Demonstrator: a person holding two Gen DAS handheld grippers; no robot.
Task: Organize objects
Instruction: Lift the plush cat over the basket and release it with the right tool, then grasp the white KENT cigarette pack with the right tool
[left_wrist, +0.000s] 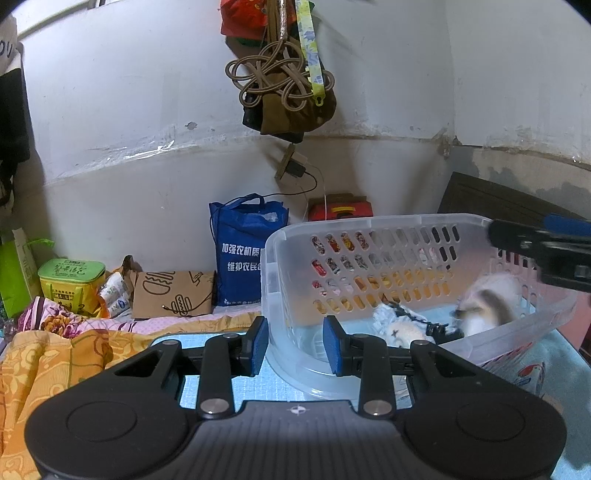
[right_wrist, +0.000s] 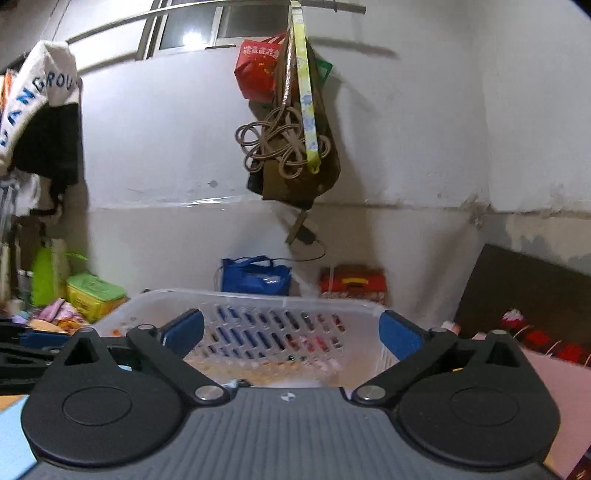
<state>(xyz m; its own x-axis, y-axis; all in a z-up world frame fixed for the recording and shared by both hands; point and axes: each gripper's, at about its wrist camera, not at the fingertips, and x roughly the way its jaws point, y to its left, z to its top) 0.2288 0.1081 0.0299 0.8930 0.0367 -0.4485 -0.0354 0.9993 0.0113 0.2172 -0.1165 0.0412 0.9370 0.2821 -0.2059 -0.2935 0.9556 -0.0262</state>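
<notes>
Basket (left_wrist: 369, 254) wall sat clamped between my left gripper (left_wrist: 295, 343) fingers, apparently to steady it. My right gripper (right_wrist: 291, 332) hung above the basket, fingers wide apart and empty; toy cat (left_wrist: 484, 306) lay inside, beyond the left fingertips.

Your left gripper (left_wrist: 294, 345) gripped the near rim of the clear plastic basket (left_wrist: 369, 236), one blue pad outside the wall and one inside. A blurred white and brown plush toy (left_wrist: 484, 302) and a smaller pale toy (left_wrist: 400, 328) lay in the basket. Your right gripper (left_wrist: 543, 254) reached in over its right rim. Behind it stood a blue bag (left_wrist: 240, 254) against the wall.
</notes>
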